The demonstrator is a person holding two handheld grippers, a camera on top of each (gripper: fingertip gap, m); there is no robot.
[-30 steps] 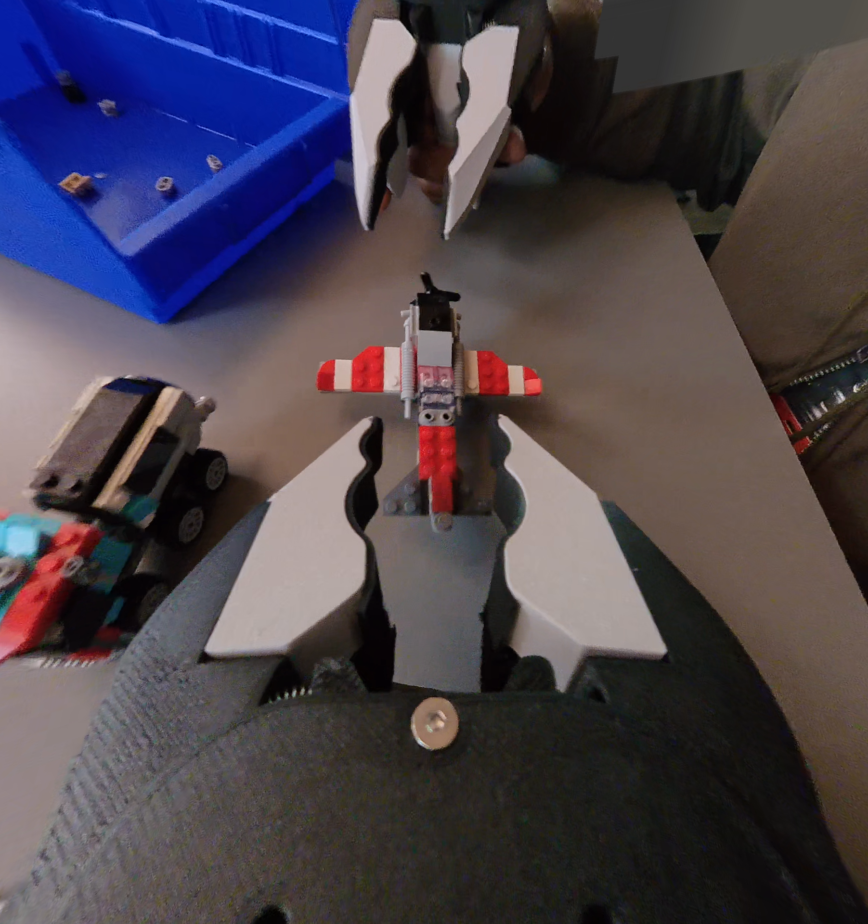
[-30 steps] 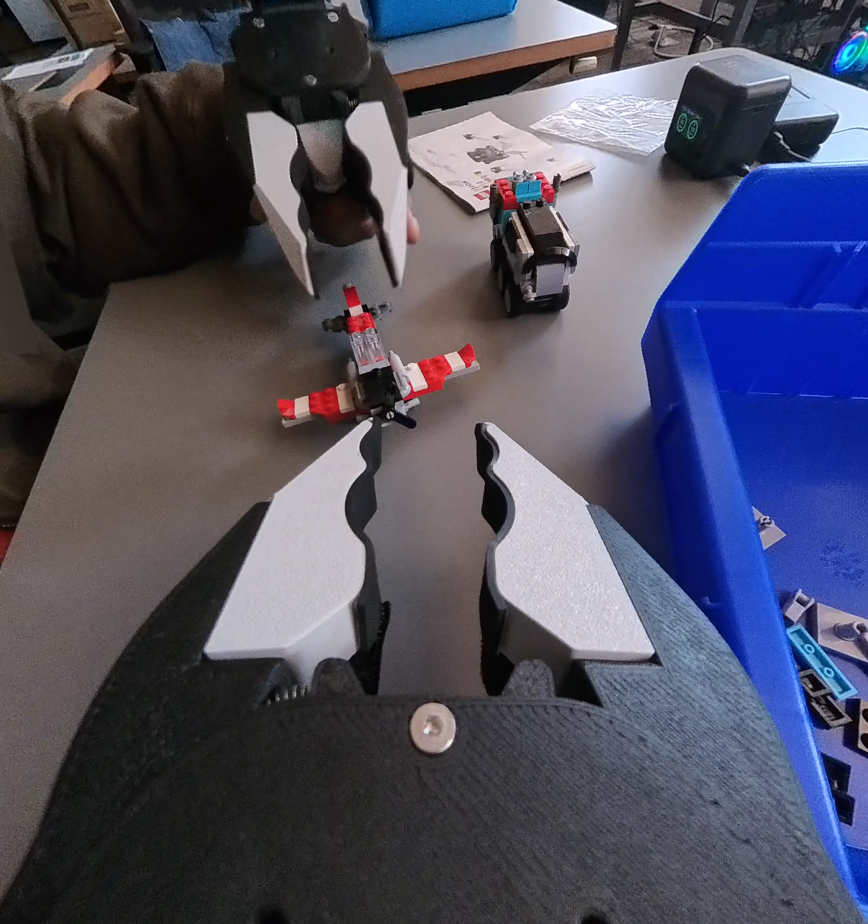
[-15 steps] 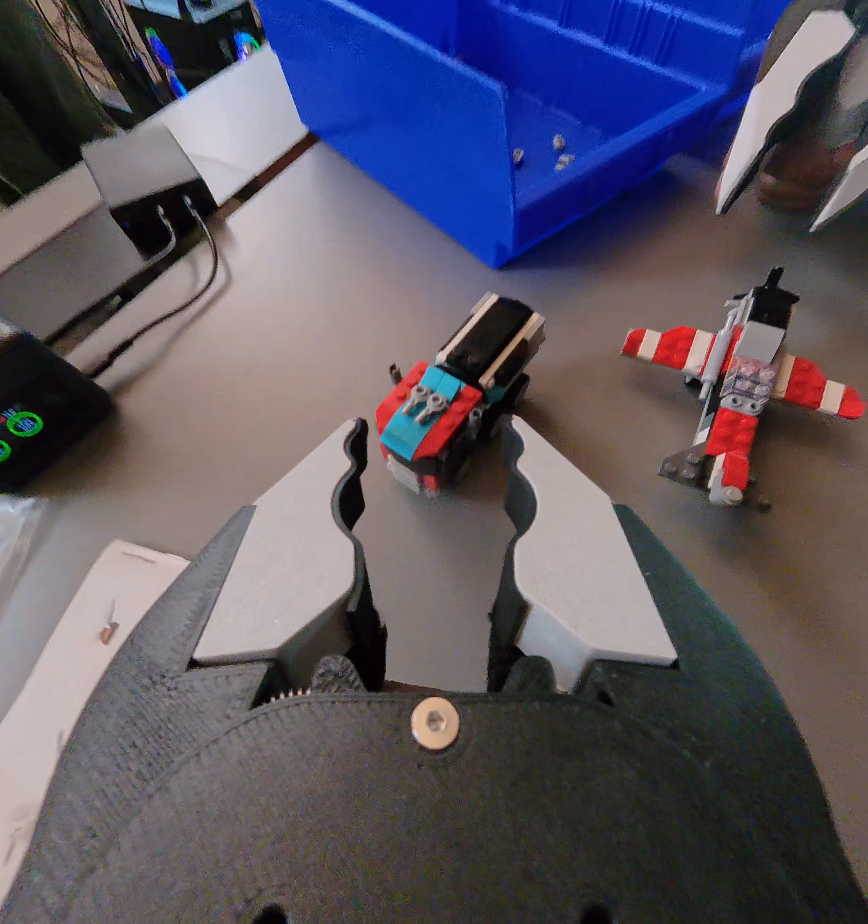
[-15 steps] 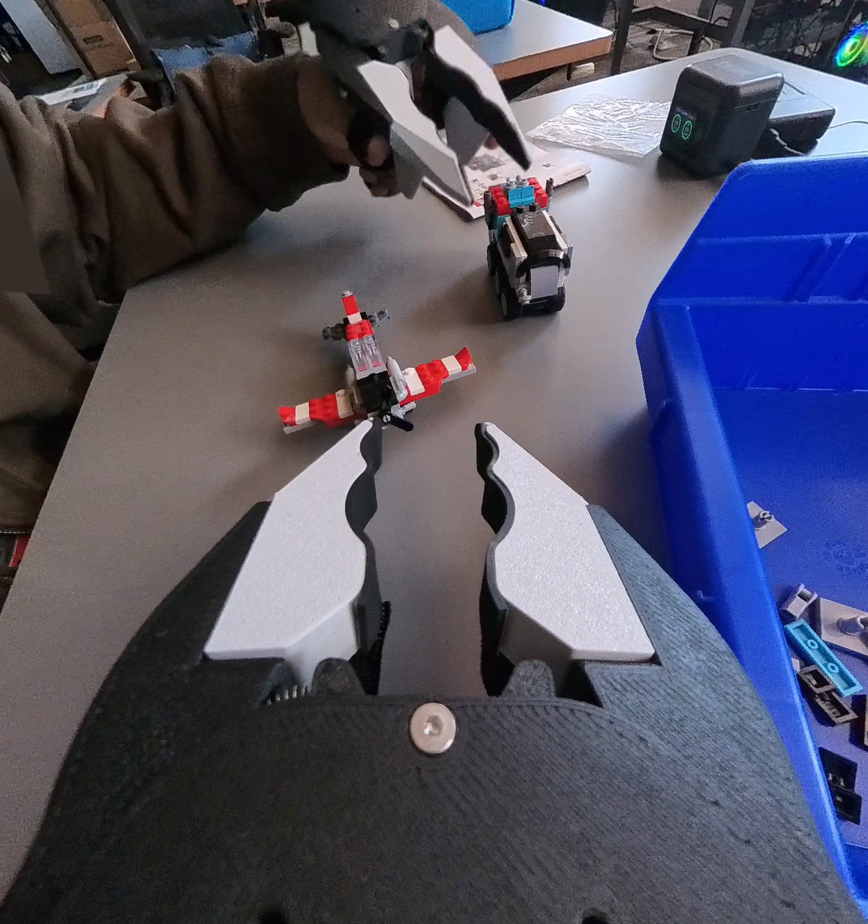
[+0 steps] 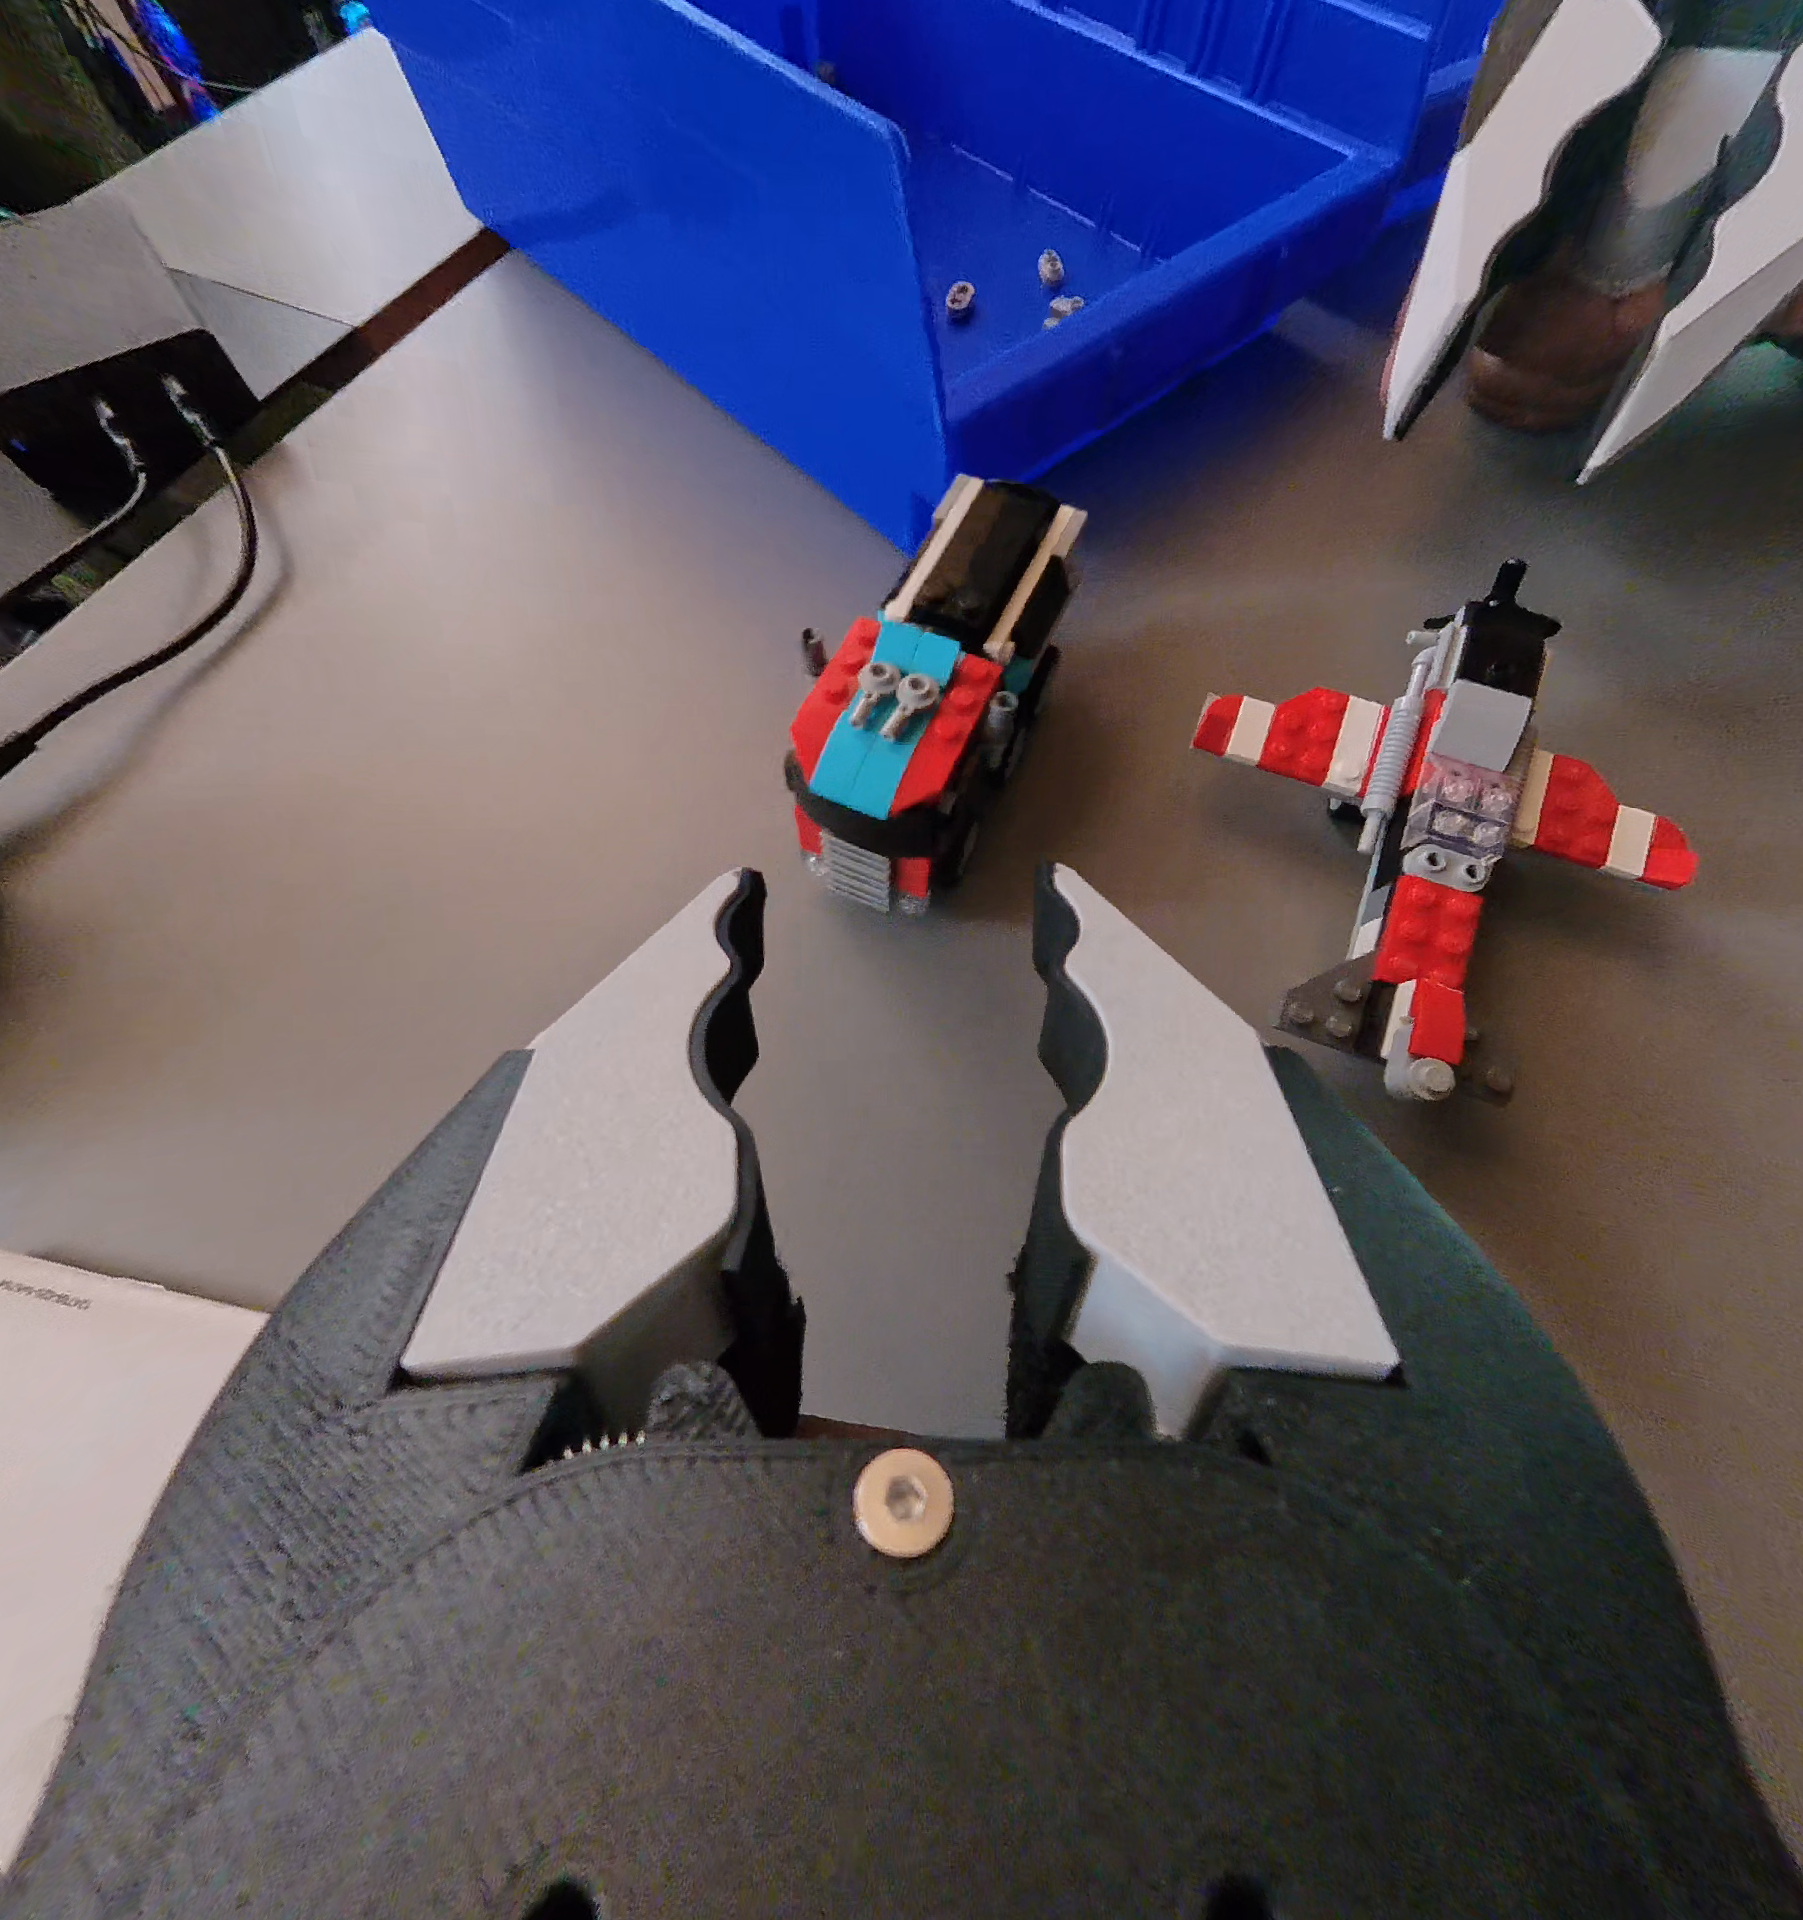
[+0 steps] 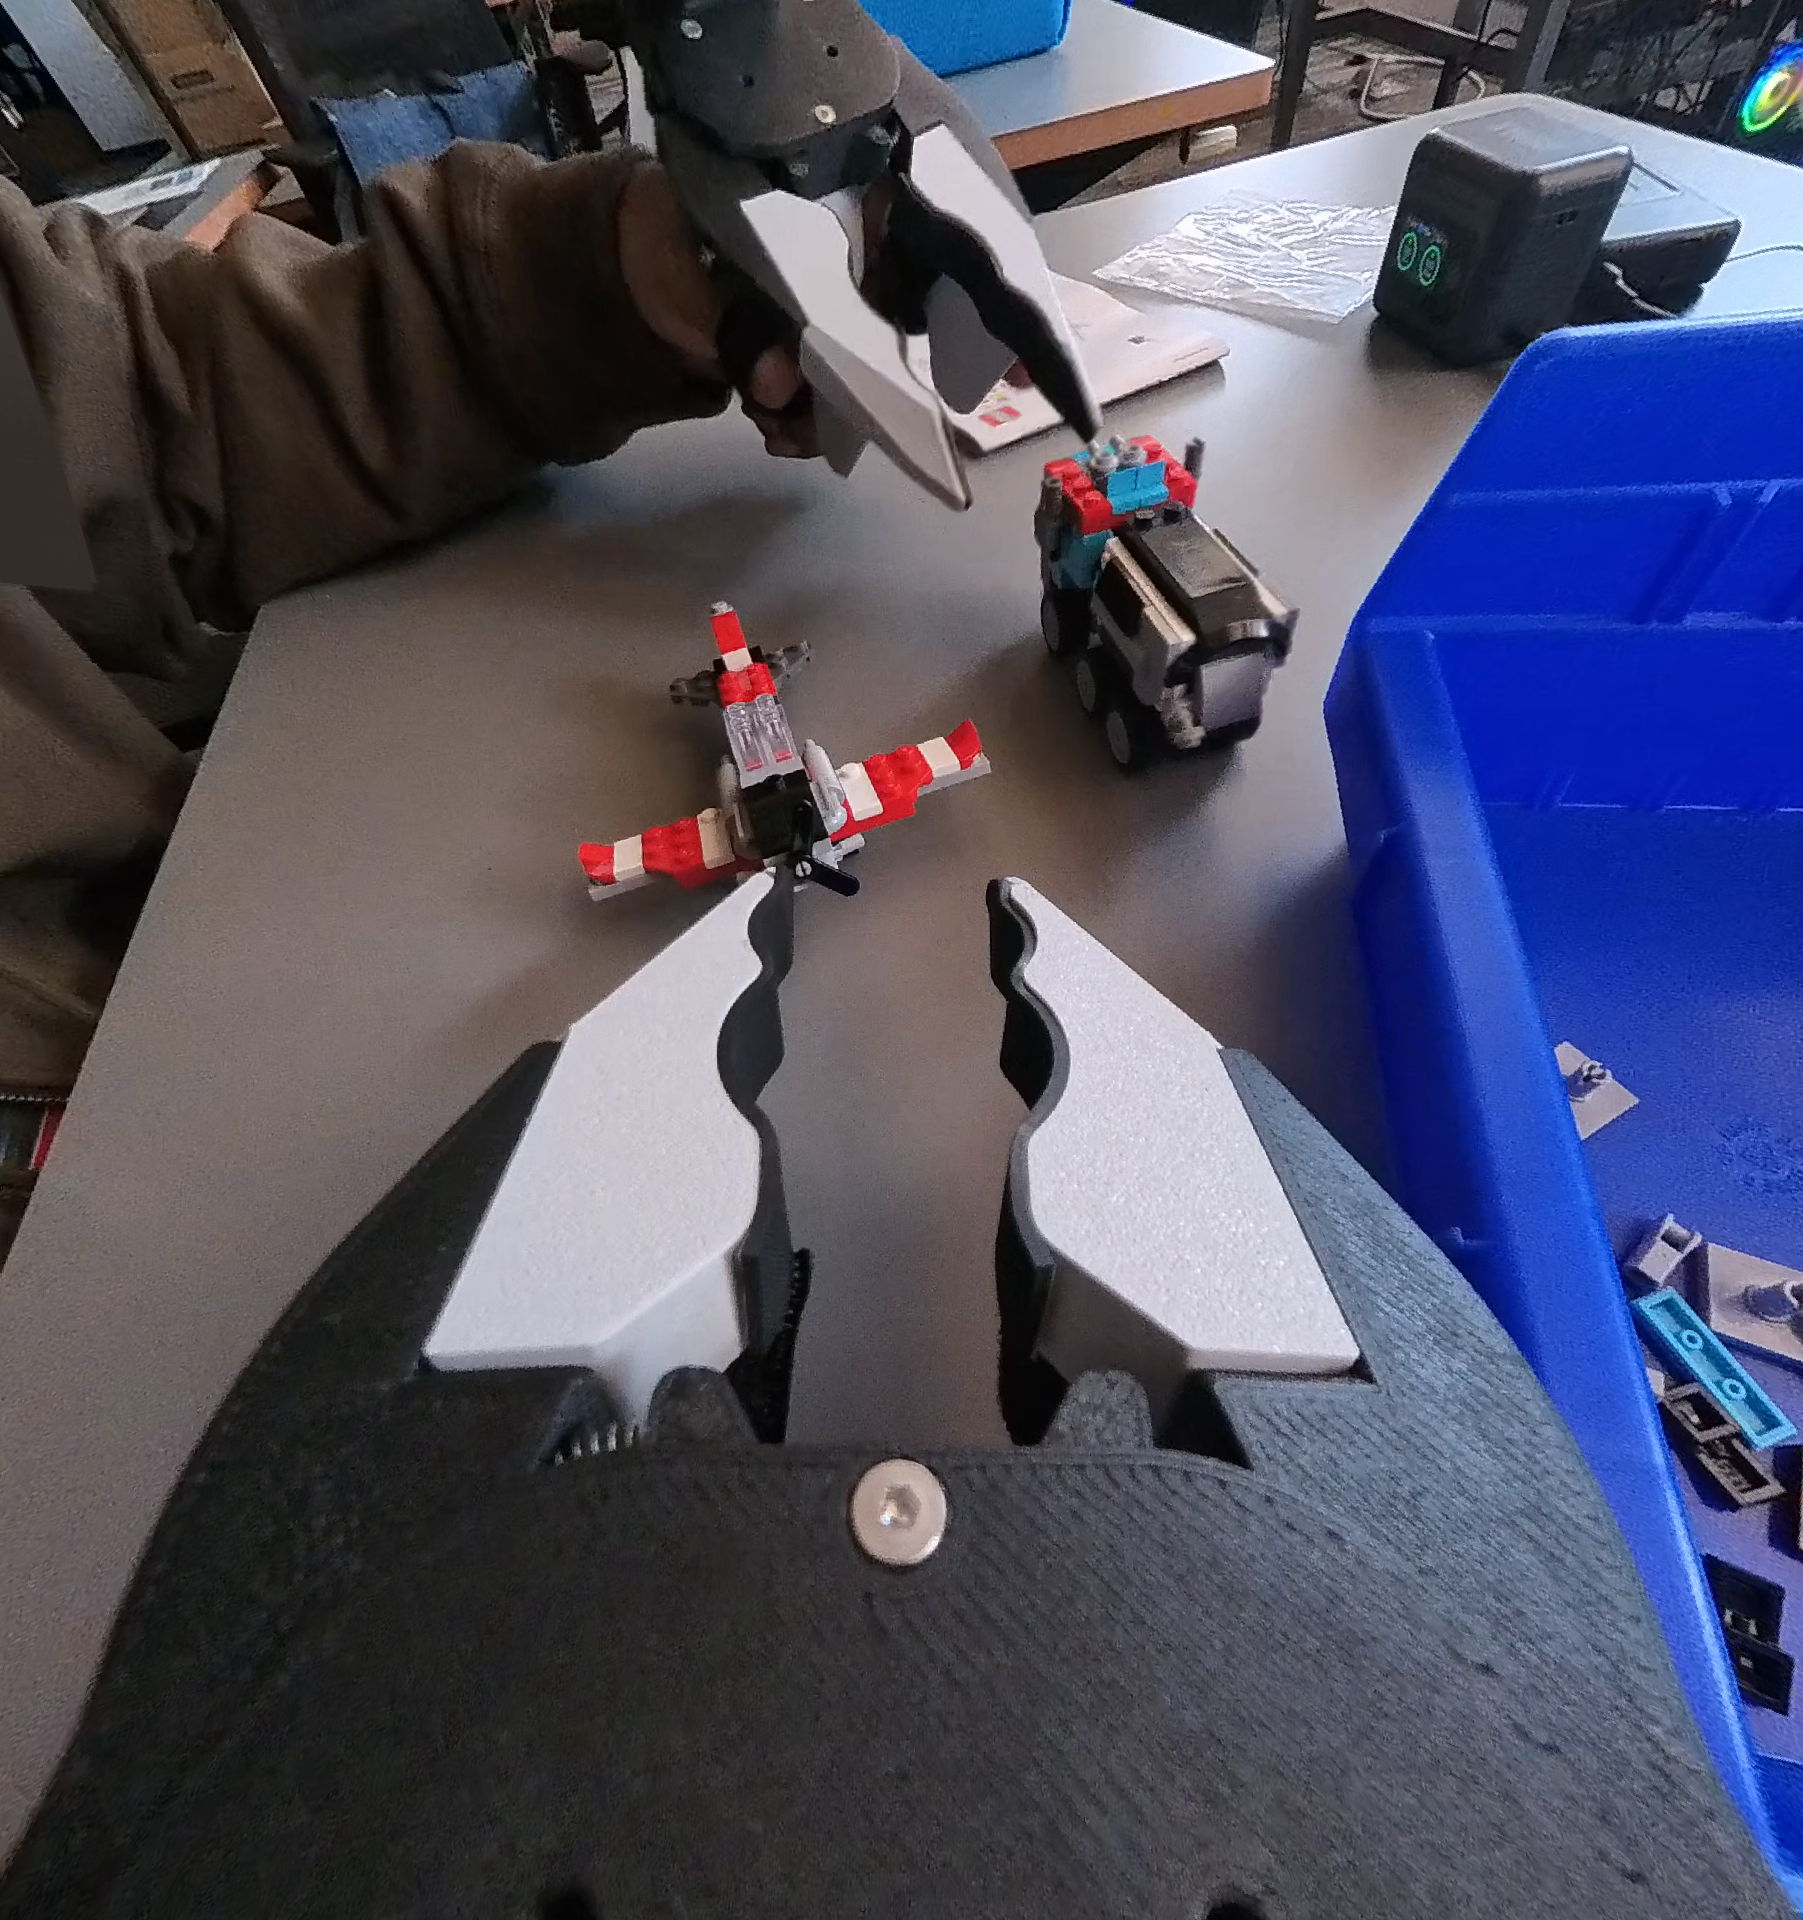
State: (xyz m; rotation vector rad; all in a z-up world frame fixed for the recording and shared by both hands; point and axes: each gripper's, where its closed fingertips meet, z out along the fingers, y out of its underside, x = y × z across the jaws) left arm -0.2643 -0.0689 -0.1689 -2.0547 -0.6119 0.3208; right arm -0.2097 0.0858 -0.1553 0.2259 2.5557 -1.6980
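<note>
Surface: grey table [image 5: 461, 831], workshop clutter far behind.
Left gripper [image 5: 897, 883]: jaws wide apart, holding nothing, hovering just short of the toy truck's grille.
Right gripper [image 6: 881, 888]: jaws partly apart, nothing between them, its left fingertip [image 6: 762, 904] close by the toy plane's propeller.
Toy truck [image 5: 928, 717]: red, teal and black, standing on the table left of the plane.
Toy plane [image 5: 1437, 821]: red and white wings, flat on the table.
Bin [image 6: 1603, 727]: blue, far right, loose bricks [image 6: 1728, 1382] inside.
Booklet [image 5: 35, 1455]: white, near left.
Black box [image 6: 1499, 229]: far, cables attached.
</note>
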